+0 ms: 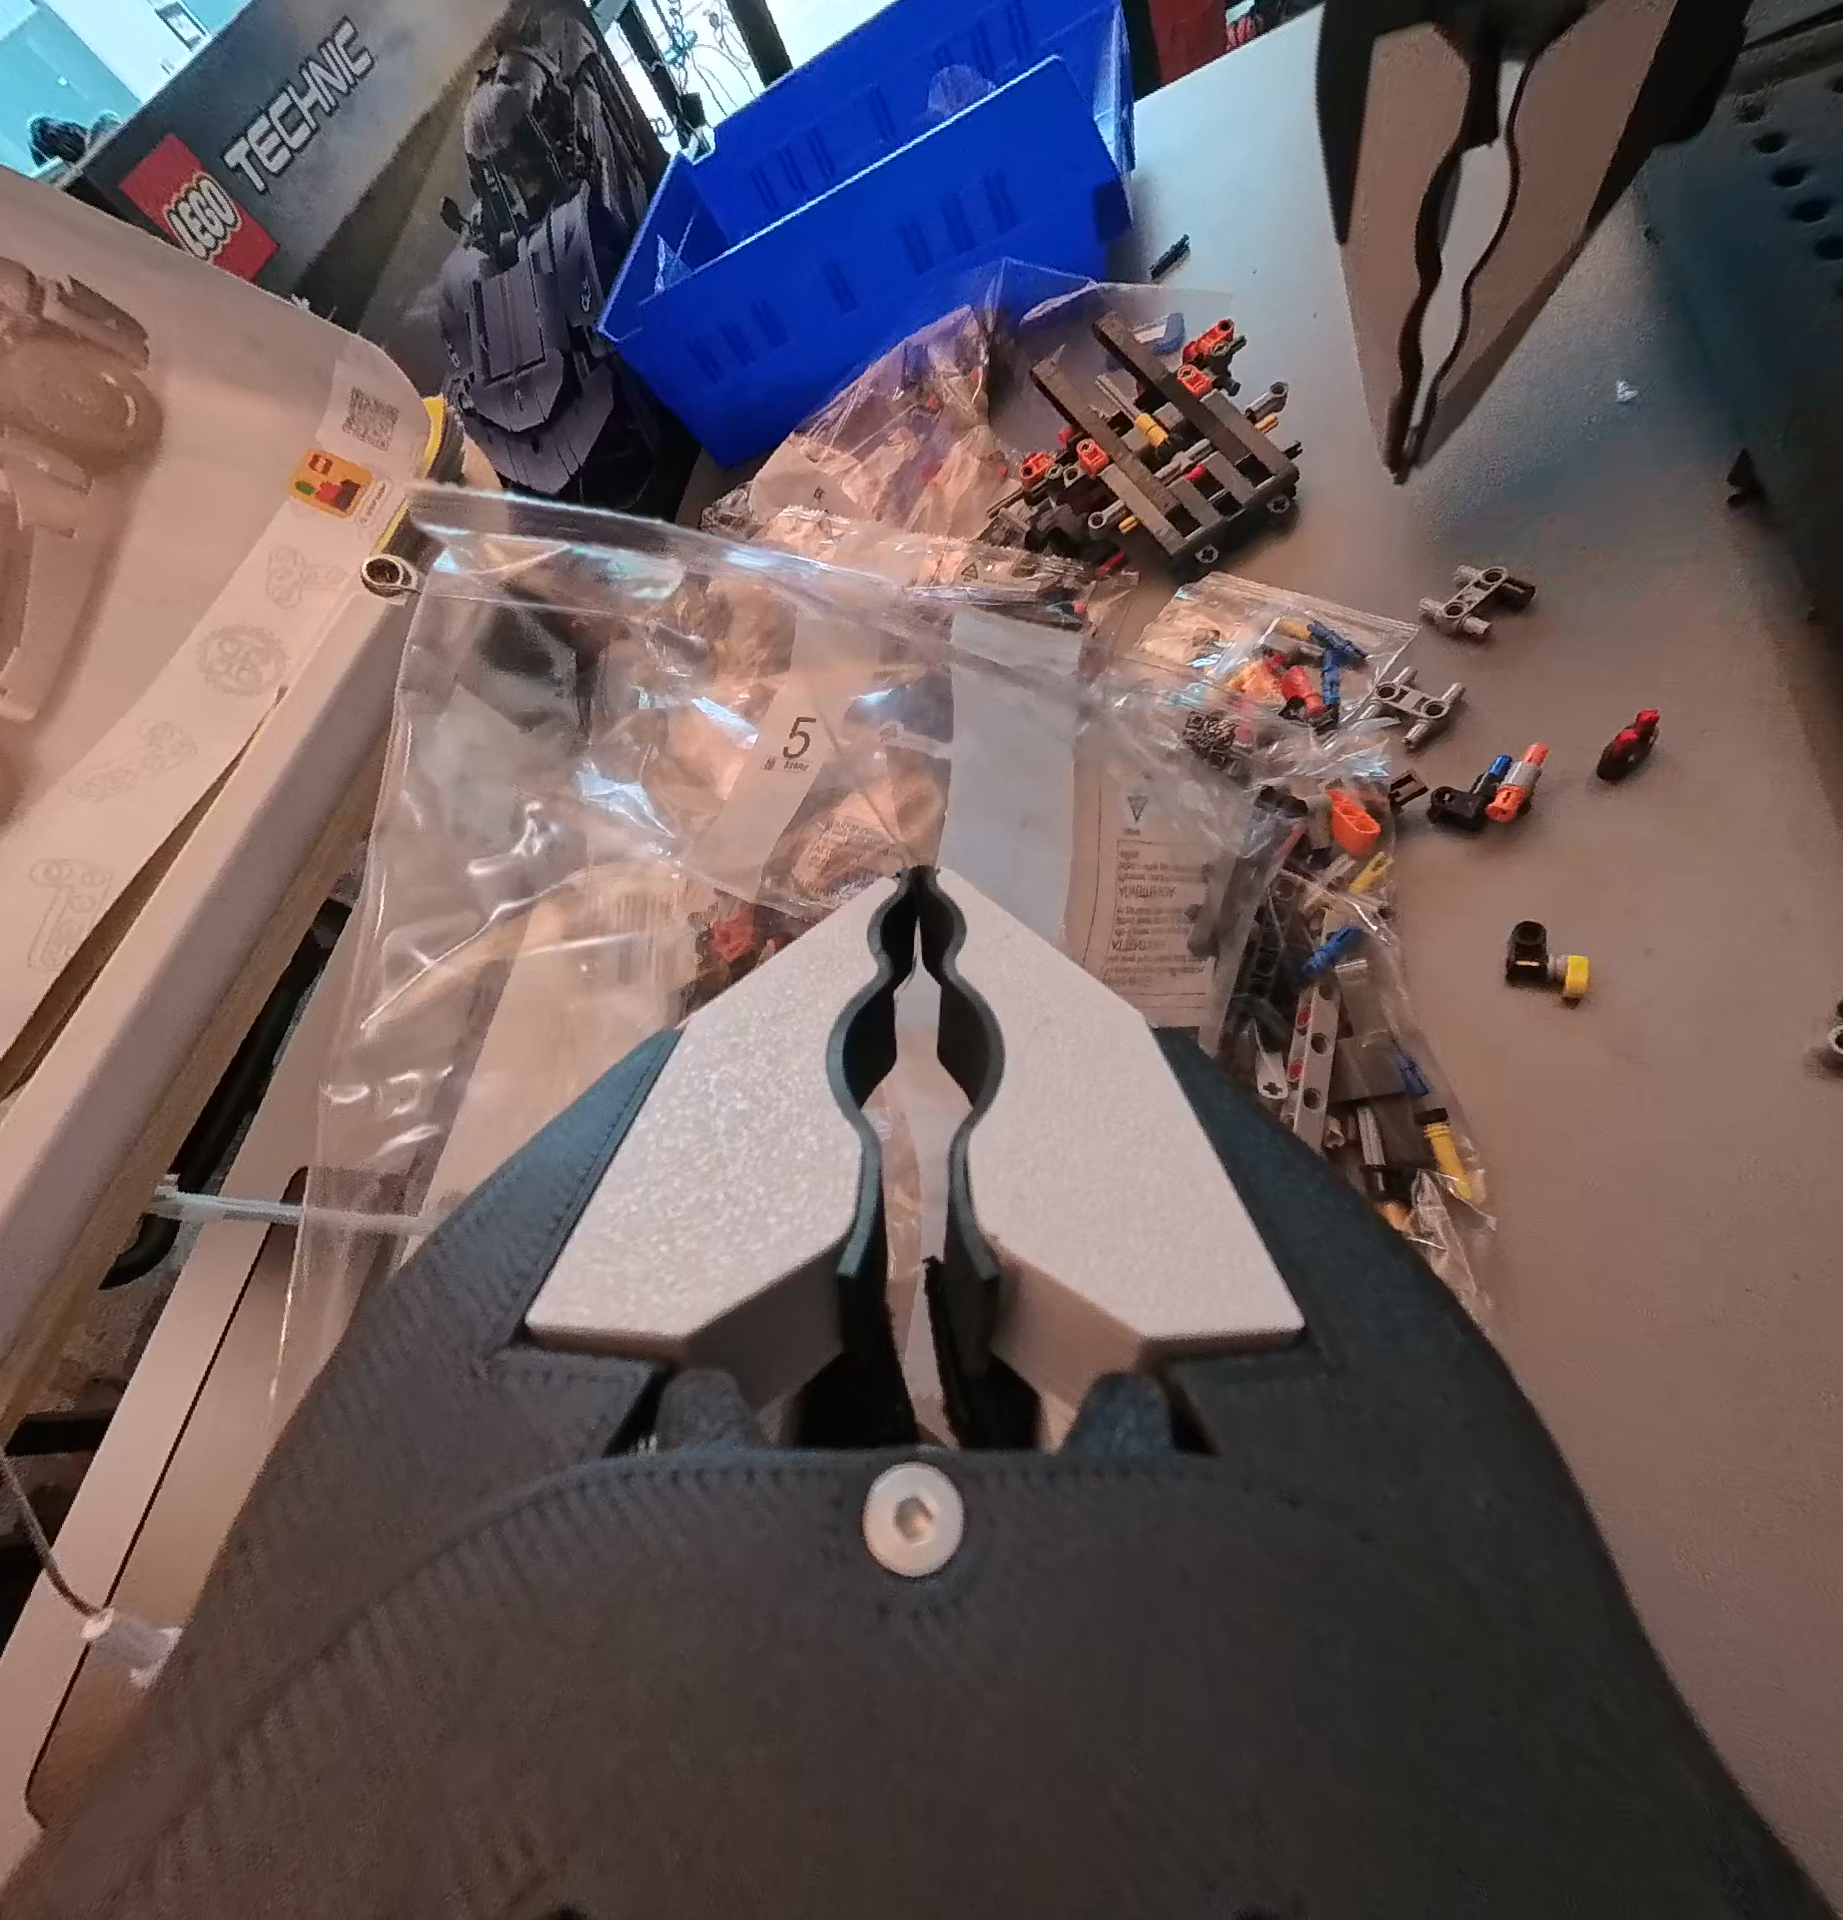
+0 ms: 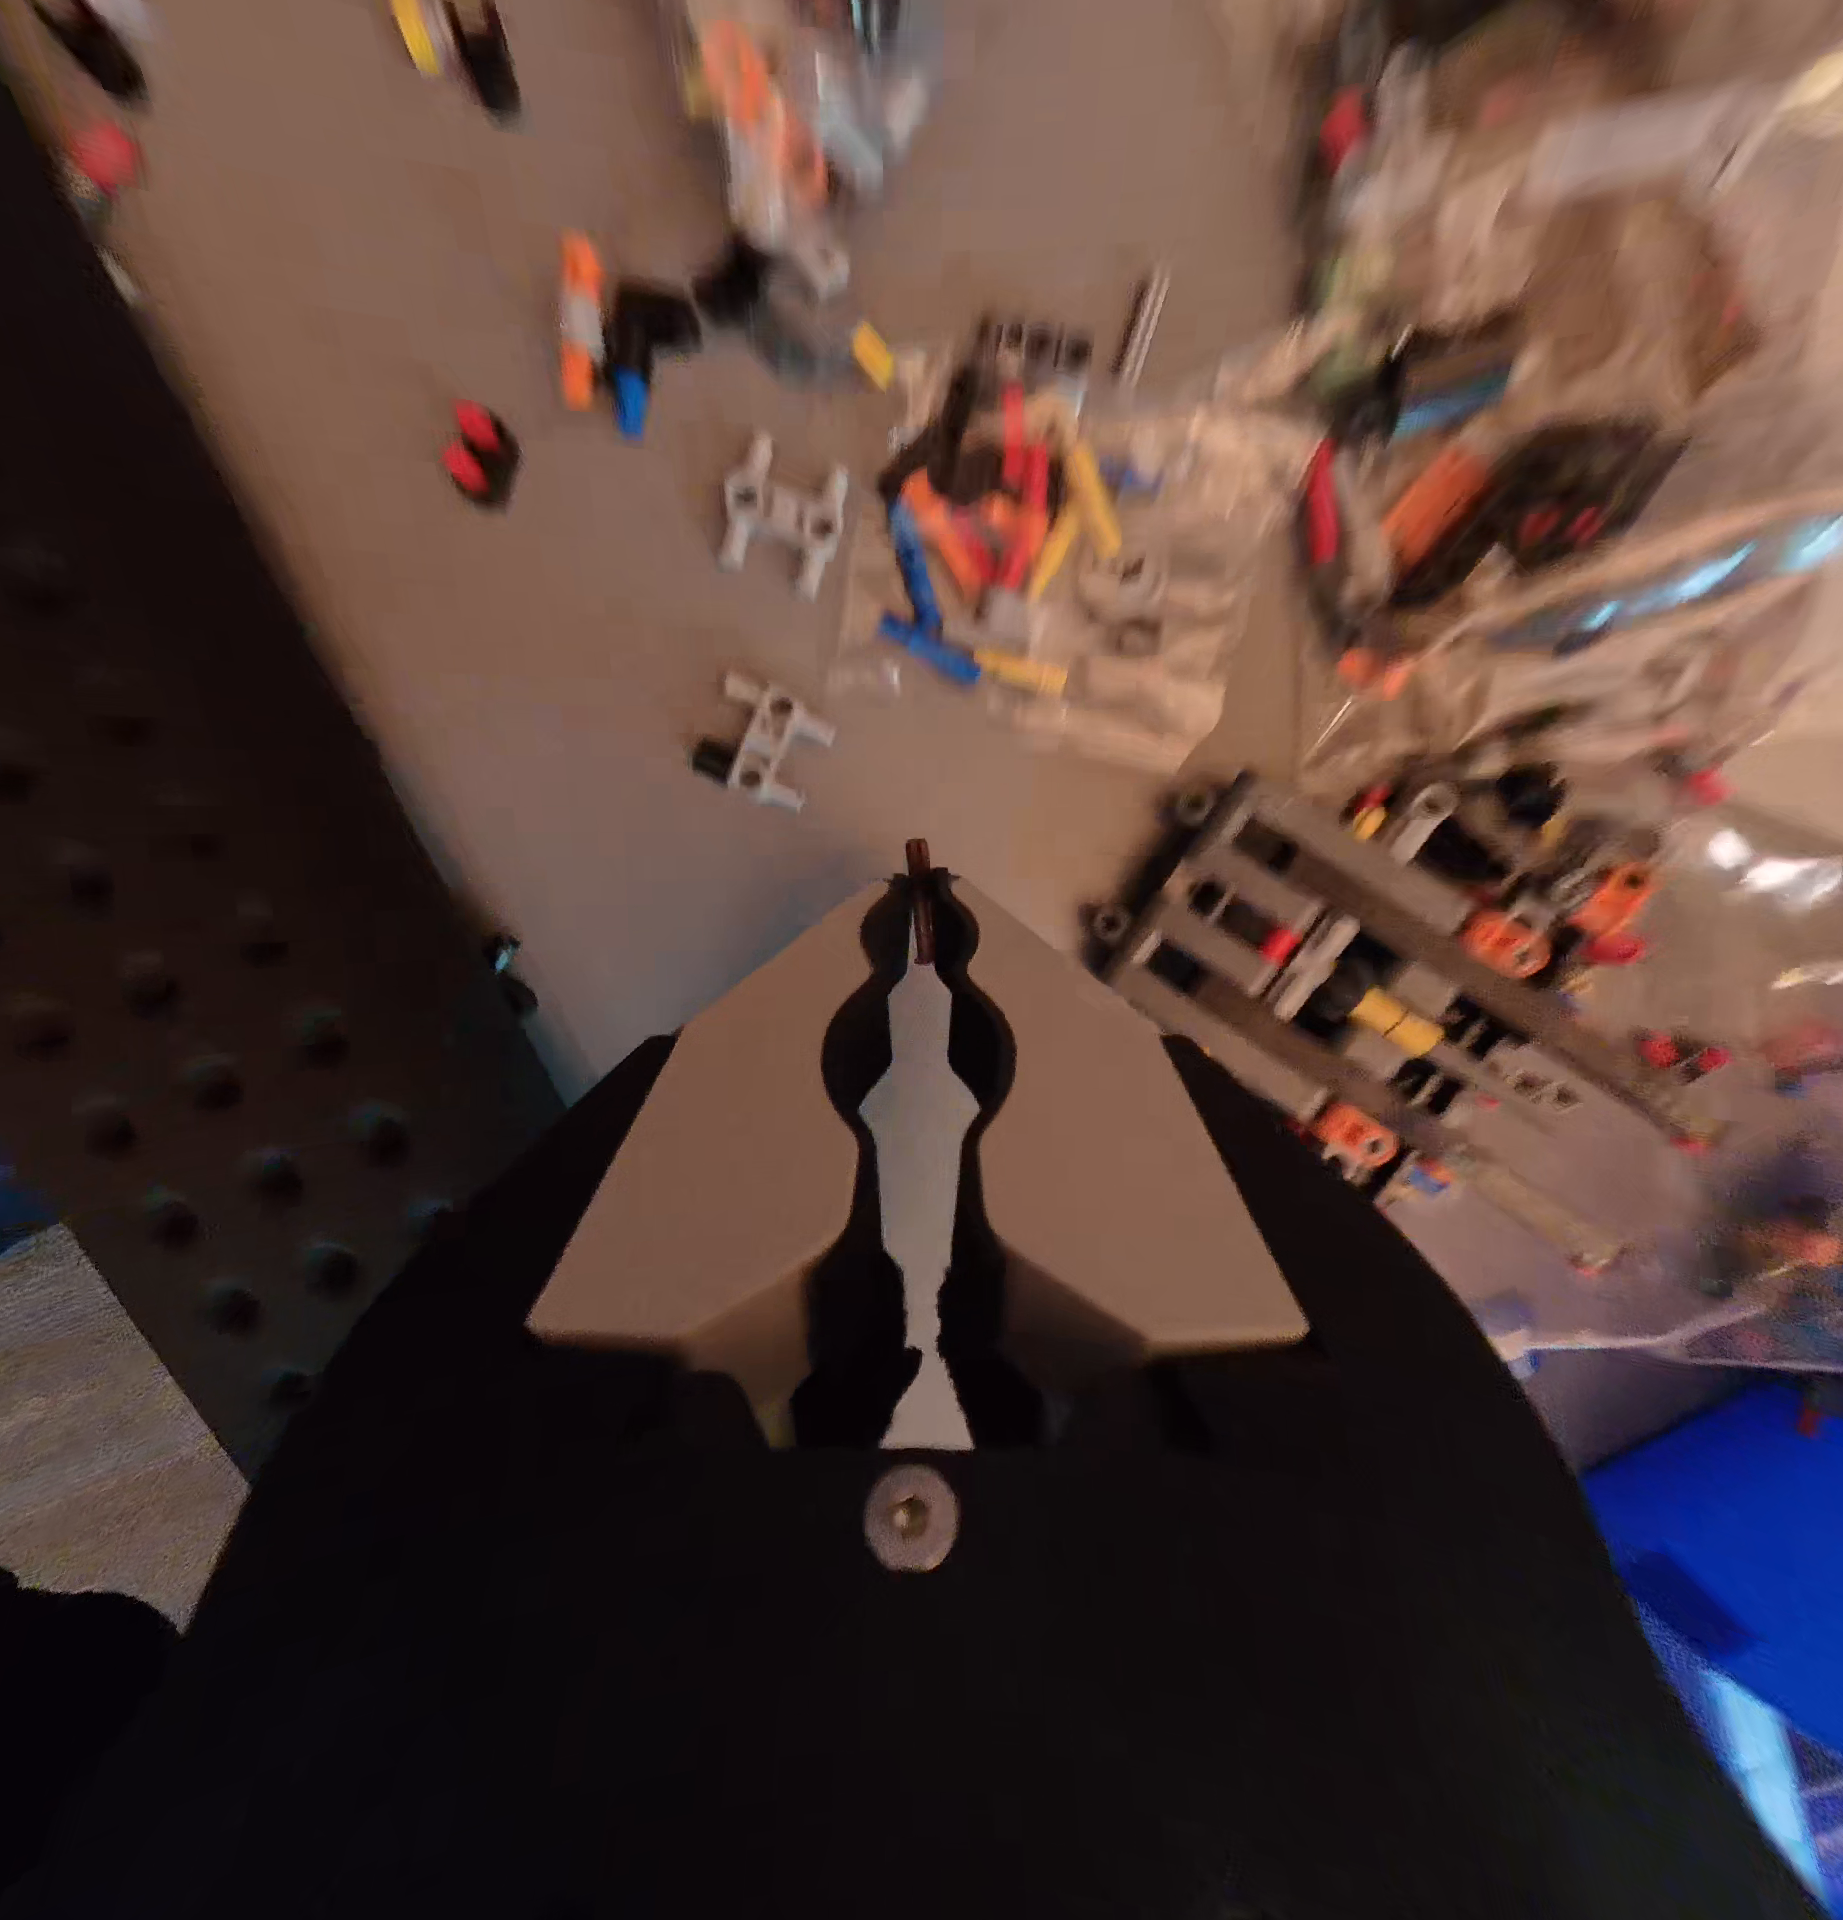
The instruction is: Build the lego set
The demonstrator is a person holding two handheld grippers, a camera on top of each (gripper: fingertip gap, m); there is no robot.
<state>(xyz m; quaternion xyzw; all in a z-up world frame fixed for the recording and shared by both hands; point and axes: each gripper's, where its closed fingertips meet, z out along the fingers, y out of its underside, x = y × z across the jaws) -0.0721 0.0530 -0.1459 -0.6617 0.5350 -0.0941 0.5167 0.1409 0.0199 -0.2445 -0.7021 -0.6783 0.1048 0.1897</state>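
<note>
My left gripper [image 1: 919,881] is shut, with its tips pinching a large clear plastic bag [image 1: 626,790] of parts; the bag's creases run in to the tips. My right gripper [image 2: 919,896] is shut on a thin dark pin [image 2: 917,902] that pokes out past the fingertips, above the bare grey table [image 2: 543,644]. It also shows in the left wrist view [image 1: 1403,457] at the top right, closed. The part-built dark grey frame with red, orange and yellow pieces [image 1: 1166,447] lies beyond the bags; in the blurred right wrist view it [image 2: 1364,987] is just right of my fingertips.
Blue bins [image 1: 865,239] and the set's box [image 1: 273,177] stand at the back, with a white box [image 1: 117,675] at the left. A smaller open bag of parts [image 1: 1312,935] and loose pieces [image 1: 1488,784] lie on the table. A dark perforated panel [image 2: 117,831] borders the table. The grippers' ends are close to 25 cm from one another.
</note>
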